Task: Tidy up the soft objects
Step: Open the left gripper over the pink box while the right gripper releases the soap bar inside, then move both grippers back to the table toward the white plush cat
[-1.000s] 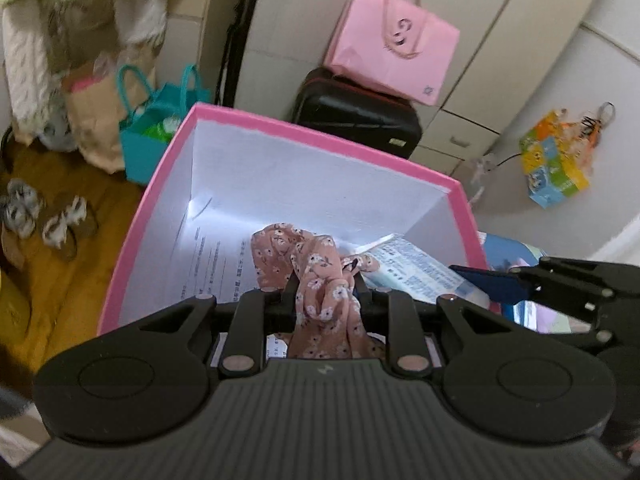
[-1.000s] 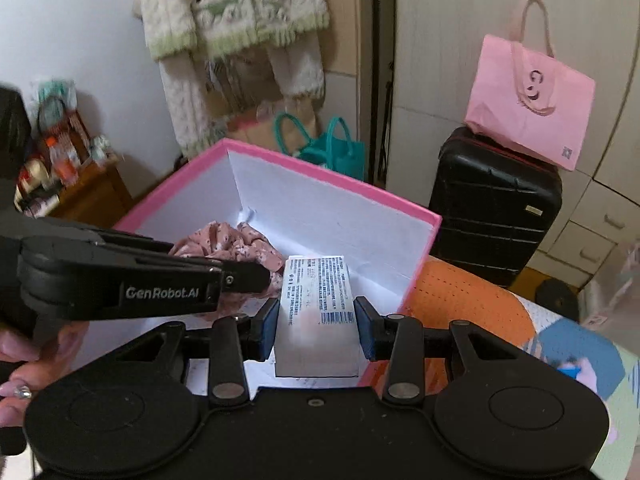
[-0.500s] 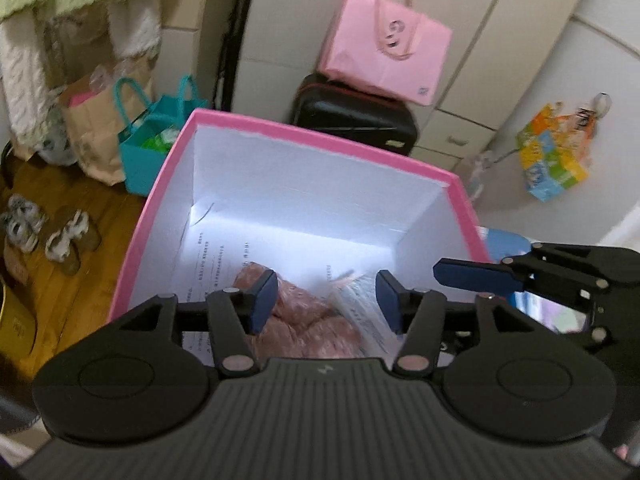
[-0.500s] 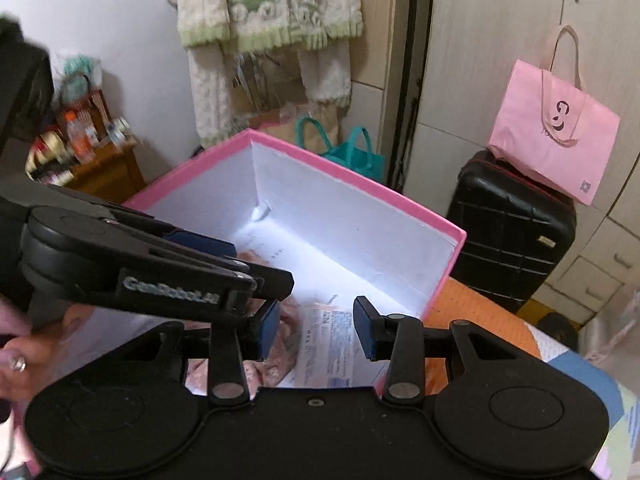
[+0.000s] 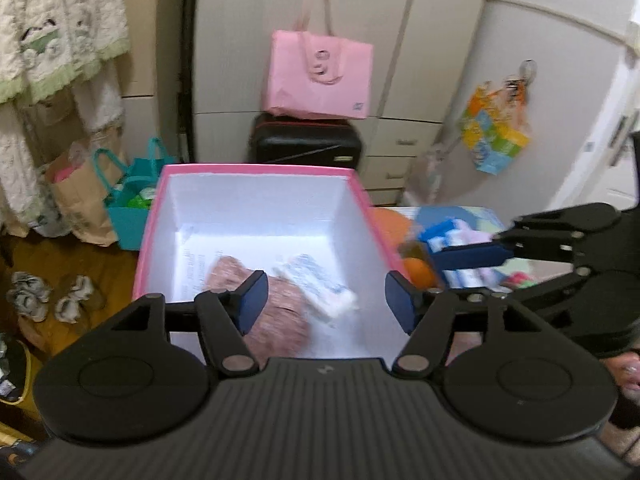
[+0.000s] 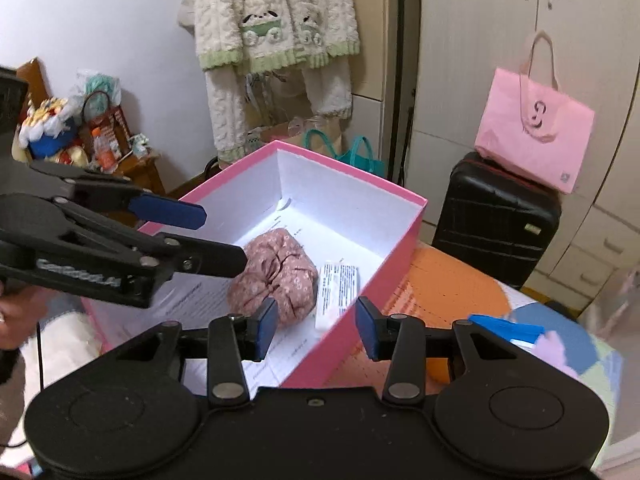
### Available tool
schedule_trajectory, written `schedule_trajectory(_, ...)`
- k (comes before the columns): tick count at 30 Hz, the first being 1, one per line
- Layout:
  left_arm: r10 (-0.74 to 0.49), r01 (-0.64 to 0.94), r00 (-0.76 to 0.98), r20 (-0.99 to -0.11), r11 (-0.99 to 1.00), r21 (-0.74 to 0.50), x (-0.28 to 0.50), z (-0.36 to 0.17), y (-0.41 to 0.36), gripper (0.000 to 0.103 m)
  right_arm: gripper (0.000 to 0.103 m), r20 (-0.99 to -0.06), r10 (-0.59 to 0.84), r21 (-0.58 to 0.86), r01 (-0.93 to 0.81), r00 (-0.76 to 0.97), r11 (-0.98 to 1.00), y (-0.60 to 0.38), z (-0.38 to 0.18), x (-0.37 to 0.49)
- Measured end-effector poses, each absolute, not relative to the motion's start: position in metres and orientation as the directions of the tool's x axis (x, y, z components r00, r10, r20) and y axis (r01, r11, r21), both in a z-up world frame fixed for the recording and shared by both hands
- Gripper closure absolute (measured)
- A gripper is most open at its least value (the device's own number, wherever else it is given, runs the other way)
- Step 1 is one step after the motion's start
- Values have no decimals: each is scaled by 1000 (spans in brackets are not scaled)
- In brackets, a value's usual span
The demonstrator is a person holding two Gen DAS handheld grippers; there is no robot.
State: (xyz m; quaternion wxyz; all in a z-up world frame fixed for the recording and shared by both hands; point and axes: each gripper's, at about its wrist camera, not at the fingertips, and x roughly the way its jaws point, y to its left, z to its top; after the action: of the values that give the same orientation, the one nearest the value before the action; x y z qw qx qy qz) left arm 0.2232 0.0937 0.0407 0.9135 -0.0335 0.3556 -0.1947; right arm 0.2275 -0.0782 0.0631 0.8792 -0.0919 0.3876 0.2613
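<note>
A pink box with white inside (image 5: 256, 168) (image 6: 404, 236) stands on the table. In it lie a pink floral fabric bundle (image 5: 276, 312) (image 6: 280, 272) and a white tissue pack (image 5: 316, 284) (image 6: 336, 292), side by side. My left gripper (image 5: 323, 303) is open and empty above the box's near edge; it also shows in the right wrist view (image 6: 192, 228). My right gripper (image 6: 316, 328) is open and empty over the box's right wall; it shows in the left wrist view (image 5: 472, 256) to the right of the box.
An orange cushion (image 6: 452, 284) and pastel packs (image 5: 456, 236) lie right of the box on a patterned cover. A black suitcase (image 6: 496, 216) with a pink tote (image 6: 532, 124) stands behind. A teal bag (image 5: 132, 196) and shoes (image 5: 28, 296) are on the floor at left.
Both grippers opened and let go: the floral bundle and the tissue pack now lie in the box. Both grippers have drawn back and up from the box.
</note>
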Motion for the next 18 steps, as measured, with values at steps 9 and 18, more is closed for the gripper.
schedule_trajectory(9, -468, 440, 647, -602, 874, -205, 166, 70, 73, 33, 51, -685, 395, 34, -515, 612, 856, -125, 99, 162)
schedule_trajectory(18, -536, 547, 598, -596, 817, -185, 119, 79, 52, 30, 49, -660, 327, -28, -457, 677, 889, -166, 103, 103)
